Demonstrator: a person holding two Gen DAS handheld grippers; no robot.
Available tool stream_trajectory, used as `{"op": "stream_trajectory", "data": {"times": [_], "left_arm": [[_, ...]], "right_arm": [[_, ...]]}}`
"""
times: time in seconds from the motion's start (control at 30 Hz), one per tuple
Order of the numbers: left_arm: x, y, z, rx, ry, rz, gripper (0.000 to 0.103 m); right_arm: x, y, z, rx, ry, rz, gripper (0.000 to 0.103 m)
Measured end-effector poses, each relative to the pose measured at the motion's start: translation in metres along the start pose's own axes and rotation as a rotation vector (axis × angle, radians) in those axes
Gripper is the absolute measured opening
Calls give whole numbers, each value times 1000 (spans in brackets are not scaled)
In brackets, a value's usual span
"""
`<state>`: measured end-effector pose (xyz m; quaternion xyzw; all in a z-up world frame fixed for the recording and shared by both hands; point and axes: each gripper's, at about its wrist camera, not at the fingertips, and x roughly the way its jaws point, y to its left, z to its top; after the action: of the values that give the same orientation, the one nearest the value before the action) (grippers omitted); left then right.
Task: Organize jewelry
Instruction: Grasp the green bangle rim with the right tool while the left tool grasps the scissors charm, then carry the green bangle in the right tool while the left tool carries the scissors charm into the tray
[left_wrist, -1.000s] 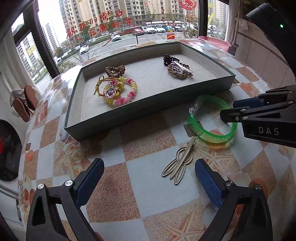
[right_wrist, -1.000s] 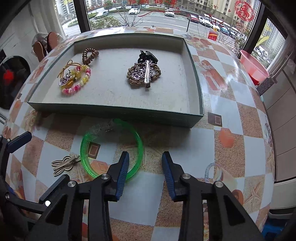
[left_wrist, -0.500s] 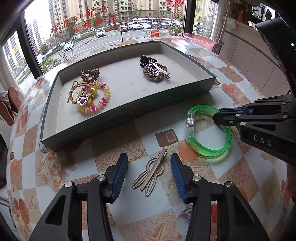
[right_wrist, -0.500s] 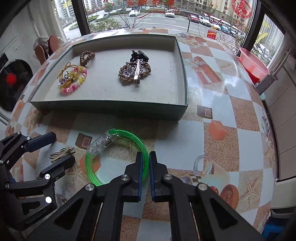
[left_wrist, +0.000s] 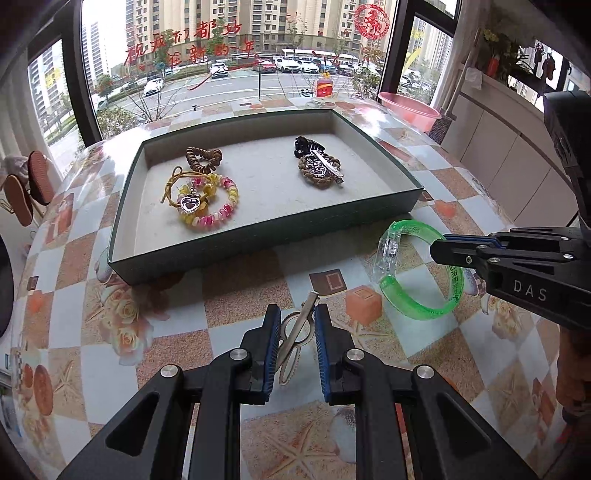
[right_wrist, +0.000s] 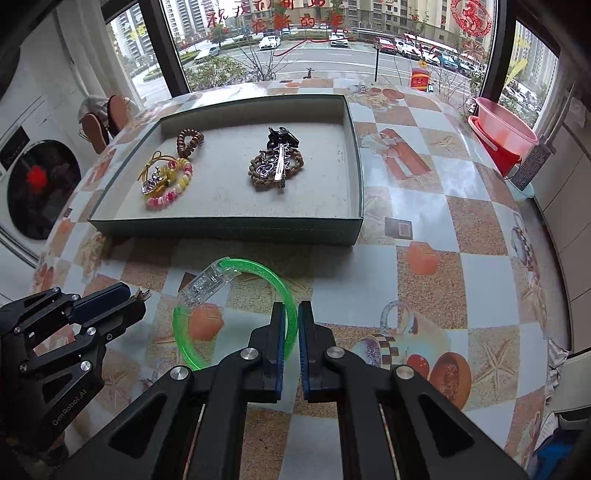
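Note:
A gold-coloured hair clip lies between the blue pads of my left gripper, whose jaws are closing and press on its loops; its tip pokes out ahead. My right gripper is shut on the rim of a green bangle with a clear clasp, tilted up off the tabletop. The left wrist view shows that gripper reaching in from the right onto the bangle. Beyond both stands a dark green tray holding a pink and yellow bead bracelet, a brown coil tie and a brown bracelet with clips.
The table has a patterned checkered cloth and a rounded edge. A pink basin stands off its far right corner. Shoes hang at the left, and a washing machine stands beside the table. Windows run behind the tray.
My left jaws came in from wide open onto the hair clip. My right jaws shut on the bangle's rim, and the bangle tilted up. Both grippers rose a little.

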<state>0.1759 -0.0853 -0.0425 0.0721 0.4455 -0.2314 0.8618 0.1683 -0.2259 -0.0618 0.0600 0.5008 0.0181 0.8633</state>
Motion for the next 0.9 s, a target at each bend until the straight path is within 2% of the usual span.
{"op": "stream_trajectory", "data": {"times": [0.43,0.63,0.9], "left_arm": [[-47,4,18,-32,-121,0,32],[-65,8,27,-46,-169,-9,32],[-76,16,36,-63,-200,-9,32]], "right_arm": [[-37,-9,2,53,-53,72,7],[-48,-8,6,56,-69,77,7],[-58,-4,18,65,-85,108,7]]}}
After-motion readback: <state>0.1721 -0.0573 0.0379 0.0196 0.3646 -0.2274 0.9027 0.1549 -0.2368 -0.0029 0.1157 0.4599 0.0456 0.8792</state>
